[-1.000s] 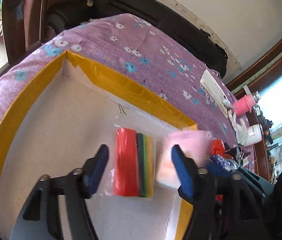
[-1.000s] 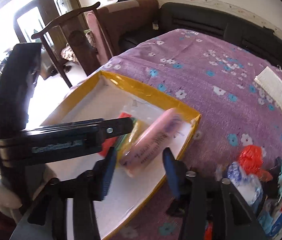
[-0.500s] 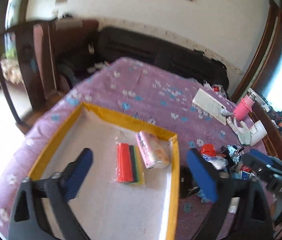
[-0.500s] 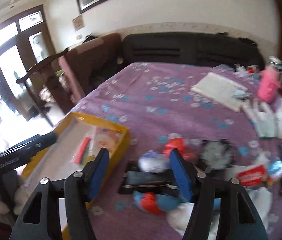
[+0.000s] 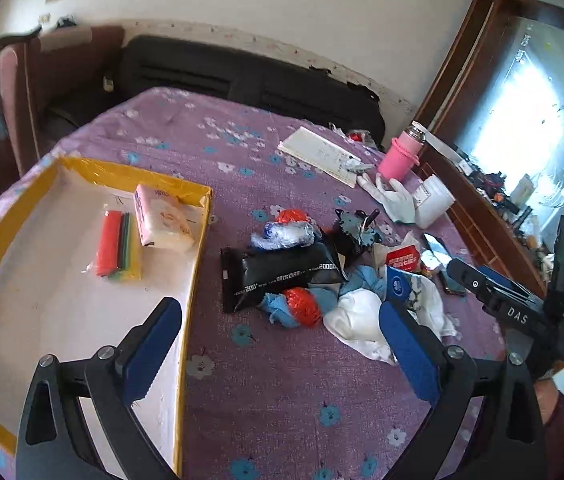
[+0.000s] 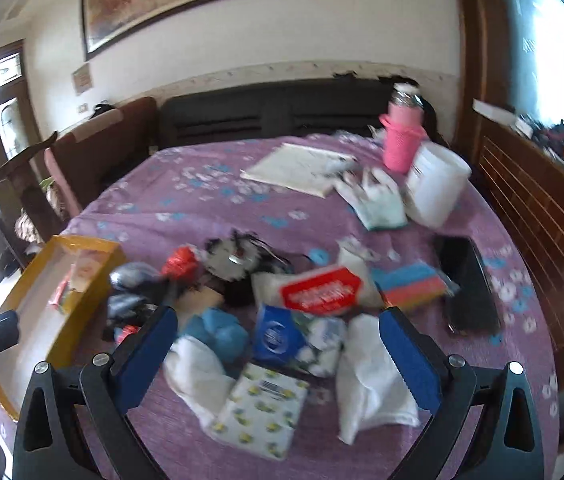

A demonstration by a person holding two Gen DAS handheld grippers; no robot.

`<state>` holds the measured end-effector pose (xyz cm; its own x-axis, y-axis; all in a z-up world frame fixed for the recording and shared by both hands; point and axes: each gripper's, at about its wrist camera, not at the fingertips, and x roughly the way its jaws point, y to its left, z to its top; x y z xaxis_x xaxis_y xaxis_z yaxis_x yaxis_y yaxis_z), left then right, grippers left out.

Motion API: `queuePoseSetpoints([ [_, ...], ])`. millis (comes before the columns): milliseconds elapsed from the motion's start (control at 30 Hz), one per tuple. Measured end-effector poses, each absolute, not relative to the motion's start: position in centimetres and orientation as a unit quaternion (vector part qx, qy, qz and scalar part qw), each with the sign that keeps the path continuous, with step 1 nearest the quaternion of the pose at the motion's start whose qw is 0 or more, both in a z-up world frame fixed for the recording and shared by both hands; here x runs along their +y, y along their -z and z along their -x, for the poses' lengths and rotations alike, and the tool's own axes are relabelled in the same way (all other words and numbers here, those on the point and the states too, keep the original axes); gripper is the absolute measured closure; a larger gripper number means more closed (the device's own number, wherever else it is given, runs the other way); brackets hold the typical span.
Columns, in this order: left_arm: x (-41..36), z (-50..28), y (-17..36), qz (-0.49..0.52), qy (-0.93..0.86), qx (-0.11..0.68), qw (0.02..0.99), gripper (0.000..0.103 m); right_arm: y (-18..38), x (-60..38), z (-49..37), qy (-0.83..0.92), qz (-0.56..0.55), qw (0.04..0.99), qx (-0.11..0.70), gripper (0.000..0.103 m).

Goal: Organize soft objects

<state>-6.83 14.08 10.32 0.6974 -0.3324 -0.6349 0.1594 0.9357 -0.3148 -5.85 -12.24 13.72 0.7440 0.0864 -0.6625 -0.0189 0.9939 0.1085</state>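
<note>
A yellow-rimmed box point(image 5: 93, 170) sits at the left of the purple flowered table. Inside it lie a pink tissue pack point(image 5: 161, 222) and a packet of coloured strips point(image 5: 115, 244). A heap of soft things lies mid-table: a black packet point(image 5: 282, 276), a white cloth point(image 5: 362, 322), blue cloths point(image 6: 217, 332), a lemon-print tissue pack point(image 6: 259, 410) and a red-labelled pack point(image 6: 320, 290). My left gripper point(image 5: 279, 344) is open and empty, raised above the table. My right gripper point(image 6: 277, 348) is open and empty above the heap; it also shows in the left wrist view point(image 5: 518, 308).
A pink bottle point(image 5: 400, 156), a white tub point(image 5: 434, 200), a white glove point(image 5: 394, 196) and a paper pad point(image 5: 322, 154) lie at the far right. A black phone point(image 6: 468, 280) lies at the right. A wooden cabinet point(image 6: 538, 208) borders the table's right side.
Both grippers have pulled back and up from the box and swung right toward the heap. The pink tissue pack now lies in the box, and both grippers have opened wider.
</note>
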Motion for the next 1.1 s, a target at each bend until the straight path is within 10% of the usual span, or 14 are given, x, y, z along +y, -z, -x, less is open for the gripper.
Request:
queuePoseSetpoints([
  [333,14.1,10.1,-11.9,0.081,0.016,0.3,0.951,0.004,-16.6,-12.9,9.4,0.001,-0.024,0.969,0.245,0.001],
  [767,15.6,12.7,-13.1,0.063,-0.027,0.254,0.965,0.004,-12.0,-10.7,6.7,0.02,0.018,0.93,0.366,0.004],
  [1000,17.4,13.7,-13.4,0.096,-0.009,0.245,0.965,0.004,-7.7,-7.7,4.3,-0.016,0.039,0.887,0.46,0.041],
  [1100,18.3,13.9,-13.4,0.108,-0.008,0.245,0.964,0.004,-6.3,-6.7,4.7,-0.022,0.044,0.876,0.48,0.042],
])
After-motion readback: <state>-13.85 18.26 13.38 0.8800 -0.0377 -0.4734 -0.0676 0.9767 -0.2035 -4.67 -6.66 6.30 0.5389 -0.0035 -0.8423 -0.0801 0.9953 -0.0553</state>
